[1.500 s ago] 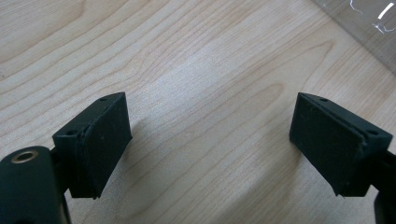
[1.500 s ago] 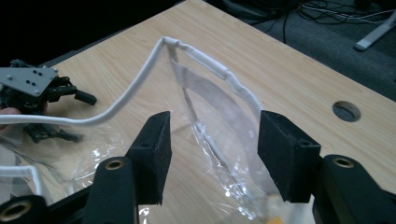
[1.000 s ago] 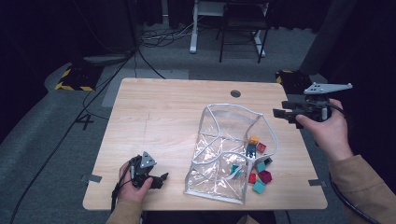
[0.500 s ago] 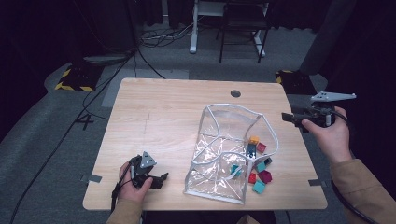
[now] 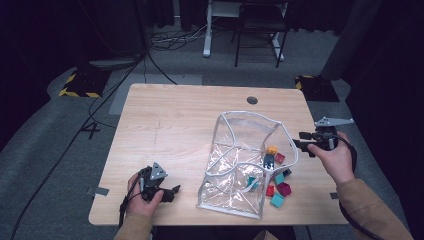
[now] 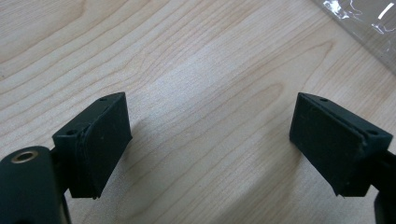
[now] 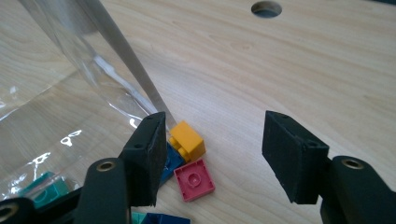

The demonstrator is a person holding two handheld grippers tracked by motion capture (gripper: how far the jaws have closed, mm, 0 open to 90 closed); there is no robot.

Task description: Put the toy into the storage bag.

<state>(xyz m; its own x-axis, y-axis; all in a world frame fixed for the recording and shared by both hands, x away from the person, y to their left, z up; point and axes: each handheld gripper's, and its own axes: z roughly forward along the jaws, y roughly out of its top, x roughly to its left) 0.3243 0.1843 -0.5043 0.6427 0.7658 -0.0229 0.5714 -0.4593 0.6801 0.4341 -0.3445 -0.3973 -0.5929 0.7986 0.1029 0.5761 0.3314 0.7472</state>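
A clear plastic bag (image 5: 245, 165) with a white rim lies on the wooden table (image 5: 190, 120). Loose toy bricks sit at its right side: a yellow brick (image 5: 271, 149), a blue brick (image 5: 268, 161), a red brick (image 5: 280, 158), a magenta brick (image 5: 284, 189) and a teal brick (image 5: 276, 200). My right gripper (image 5: 300, 145) hangs just right of them. Its jaws have just been opening, with nothing between them. In the right gripper view the yellow brick (image 7: 187, 140) and red brick (image 7: 194, 178) lie beside the left jaw of that gripper (image 7: 217, 140). My left gripper (image 5: 170, 192) rests open at the front left, over bare wood (image 6: 210, 144).
A round cable hole (image 5: 252, 100) sits near the table's far edge. The bag's corner (image 6: 369, 28) lies right of the left gripper. Desk legs and cables stand on the floor behind the table.
The right gripper has come down toward the table beside the bricks, and its jaws stand wider apart. The left gripper has stayed put.
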